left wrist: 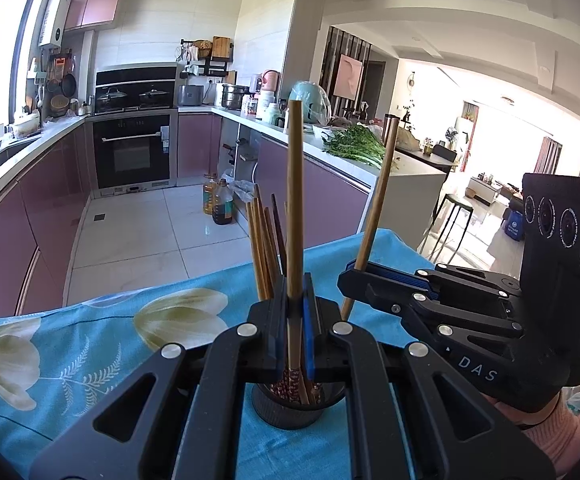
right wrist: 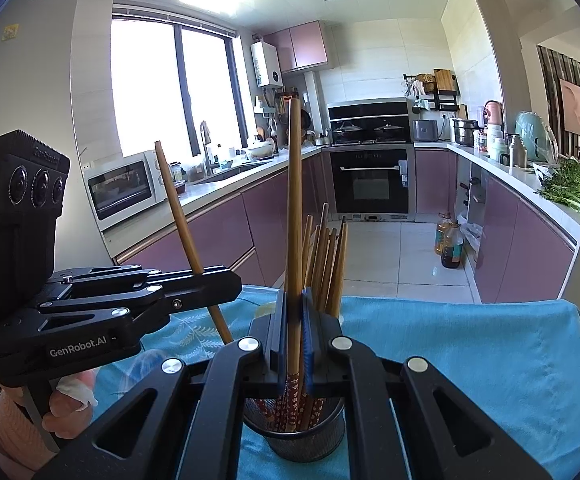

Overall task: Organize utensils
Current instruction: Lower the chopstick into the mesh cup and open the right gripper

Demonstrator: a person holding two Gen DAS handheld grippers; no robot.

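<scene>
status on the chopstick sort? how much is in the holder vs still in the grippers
Done: a bunch of chopsticks already stands in the mesh holder on the blue cloth.
In hand: the left gripper is shut on one chopstick, and the right gripper is shut on another chopstick; both are upright over the holder.
Left: release those two into the holder. No other loose utensils are visible on the cloth.

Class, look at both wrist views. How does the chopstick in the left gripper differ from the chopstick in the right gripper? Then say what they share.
Pose: in the left wrist view, the left gripper's chopstick stands nearly upright, while the right gripper's chopstick leans.
Place: in that view the left one's lower end reaches down among the chopsticks in the dark holder; the right one's end hangs beside the holder, above the blue cloth.
Shared: both are plain brown wood, each clamped by the left gripper or right gripper.
</scene>
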